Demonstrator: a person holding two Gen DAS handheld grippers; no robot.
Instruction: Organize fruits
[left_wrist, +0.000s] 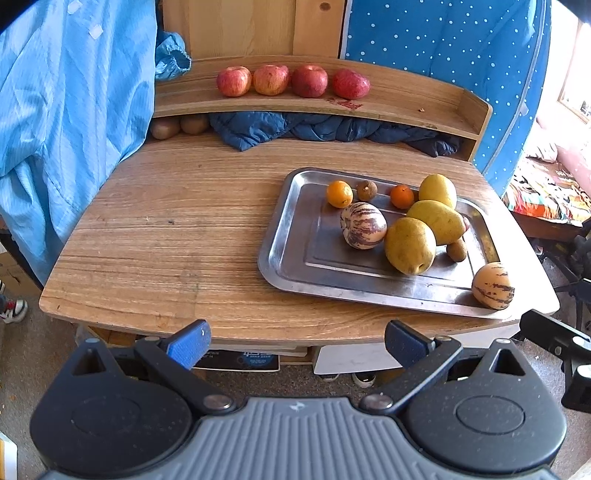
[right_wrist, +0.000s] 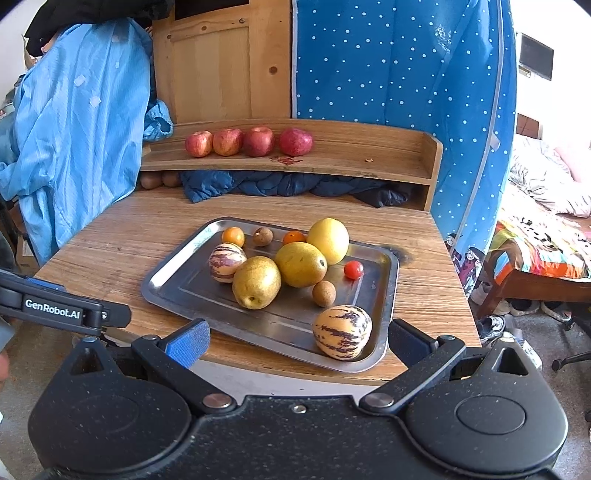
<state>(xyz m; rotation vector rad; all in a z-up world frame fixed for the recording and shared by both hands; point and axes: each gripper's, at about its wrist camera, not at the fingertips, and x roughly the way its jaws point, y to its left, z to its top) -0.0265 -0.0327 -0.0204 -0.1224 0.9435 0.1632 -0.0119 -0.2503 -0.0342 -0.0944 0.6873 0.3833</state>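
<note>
Left wrist view: left gripper gapes wide and empty, short of the wooden table's front edge; rectangular steel tray of mixed fruit lies ahead, off to its right.
Right wrist view: right gripper also spread wide, holding nothing; striped cream-and-purple melon sits in the tray's near corner, just beyond its fingers.
Nearer arm: right, judging by this.
Shelf: four red apples already lined up, well beyond.

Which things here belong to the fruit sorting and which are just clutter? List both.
Job: metal tray, striped melons, yellow pears, oranges, cherry tomato, apples on the shelf.

Lying about: dark blue quilt, light blue coat.
</note>
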